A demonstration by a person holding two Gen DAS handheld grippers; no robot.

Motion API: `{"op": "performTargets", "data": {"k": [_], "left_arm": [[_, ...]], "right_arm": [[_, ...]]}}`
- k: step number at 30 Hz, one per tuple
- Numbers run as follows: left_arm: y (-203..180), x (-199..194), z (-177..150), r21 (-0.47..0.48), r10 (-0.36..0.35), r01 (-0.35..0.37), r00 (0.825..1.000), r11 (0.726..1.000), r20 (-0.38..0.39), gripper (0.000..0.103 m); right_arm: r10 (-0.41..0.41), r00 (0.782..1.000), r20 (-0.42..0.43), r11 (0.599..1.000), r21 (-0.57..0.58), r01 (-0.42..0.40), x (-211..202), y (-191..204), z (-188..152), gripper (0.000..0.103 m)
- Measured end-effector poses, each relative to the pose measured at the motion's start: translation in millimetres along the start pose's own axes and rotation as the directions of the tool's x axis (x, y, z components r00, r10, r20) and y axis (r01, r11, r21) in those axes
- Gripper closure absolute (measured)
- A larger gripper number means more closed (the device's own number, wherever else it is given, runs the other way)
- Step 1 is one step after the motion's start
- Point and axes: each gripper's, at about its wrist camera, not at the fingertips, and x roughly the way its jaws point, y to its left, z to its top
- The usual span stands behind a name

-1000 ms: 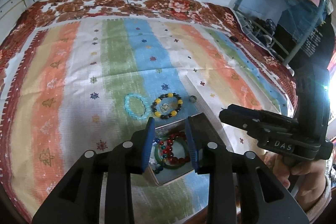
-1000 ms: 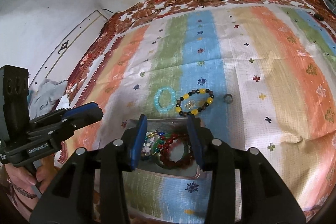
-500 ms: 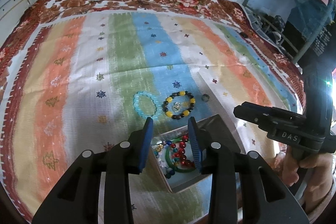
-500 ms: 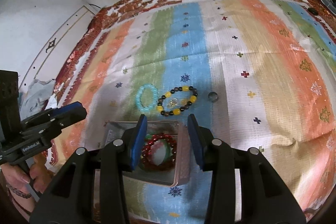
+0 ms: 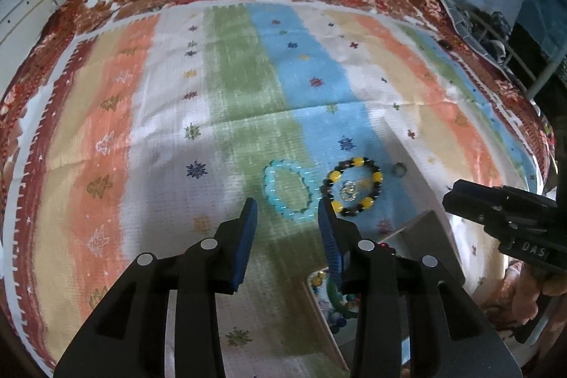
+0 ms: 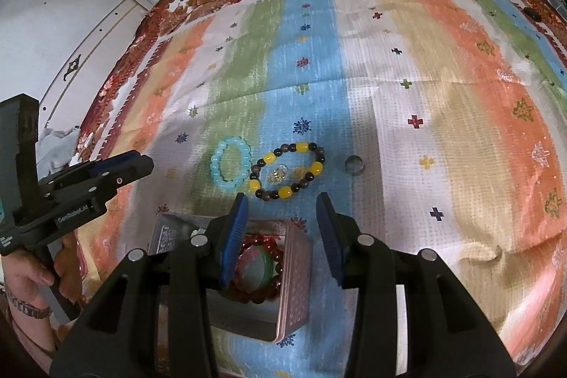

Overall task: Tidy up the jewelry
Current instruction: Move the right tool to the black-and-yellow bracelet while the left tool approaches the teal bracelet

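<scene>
Two bracelets, the aqua bracelet and black-and-yellow bracelet, lie beyond my tin. My left gripper and right gripper both hang spread, holding nothing.

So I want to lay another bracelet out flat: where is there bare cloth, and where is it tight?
Bare cloth lies right of the ring and on the far side of the aqua bracelet and the black-and-yellow bracelet. It is crowded near the tin: those two bracelets lie almost touching just beyond it, and both open grippers, left and right, hover there.
</scene>
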Motion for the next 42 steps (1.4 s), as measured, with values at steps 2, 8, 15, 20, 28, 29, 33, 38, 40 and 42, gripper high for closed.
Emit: {"op": "performTargets", "data": {"k": [2, 8, 15, 20, 28, 29, 33, 38, 40, 42], "left_arm": [[-1, 4, 1, 0.007, 0.000, 0.000, 1.000, 1.000, -0.008, 0.066], [-1, 24, 3, 0.017, 0.017, -0.016, 0.999, 1.000, -0.051, 0.065], [2, 43, 5, 0.020, 0.033, -0.032, 0.995, 0.999, -0.091, 0.065], [5, 53, 9, 0.021, 0.038, -0.035, 0.993, 0.999, -0.109, 0.065], [9, 78, 14, 0.015, 0.041, -0.039, 0.987, 0.999, -0.156, 0.065], [10, 80, 15, 0.011, 0.039, -0.037, 0.987, 0.999, -0.158, 0.065], [12, 87, 17, -0.002, 0.039, -0.040, 0.985, 0.999, -0.168, 0.065], [10, 95, 19, 0.007, 0.039, -0.038, 0.982, 0.999, -0.183, 0.064], [11, 100, 19, 0.012, 0.048, -0.047, 0.980, 0.999, -0.193, 0.062], [13, 104, 19, 0.017, 0.060, -0.058, 0.977, 0.998, -0.203, 0.061]], "right_arm": [[0.003, 1.000, -0.007, 1.000, 0.001, -0.003, 3, 1, 3, 0.061], [-0.001, 0.999, -0.036, 1.000, -0.020, 0.000, 16, 3, 8, 0.061], [-0.015, 0.995, -0.101, 1.000, 0.008, 0.016, 46, -11, 27, 0.061], [-0.017, 0.991, -0.133, 1.000, -0.015, 0.015, 60, -9, 29, 0.061], [-0.012, 0.984, -0.179, 1.000, 0.004, 0.012, 82, -16, 36, 0.061], [-0.016, 0.983, -0.184, 1.000, 0.006, 0.017, 85, -17, 37, 0.061], [-0.032, 0.977, -0.208, 0.999, 0.005, 0.034, 97, -18, 40, 0.061], [-0.045, 0.970, -0.239, 0.999, 0.011, 0.049, 112, -24, 41, 0.059], [-0.040, 0.969, -0.243, 0.999, 0.015, 0.045, 116, -26, 42, 0.059], [-0.037, 0.970, -0.240, 0.999, 0.020, 0.043, 117, -27, 44, 0.059]]}}
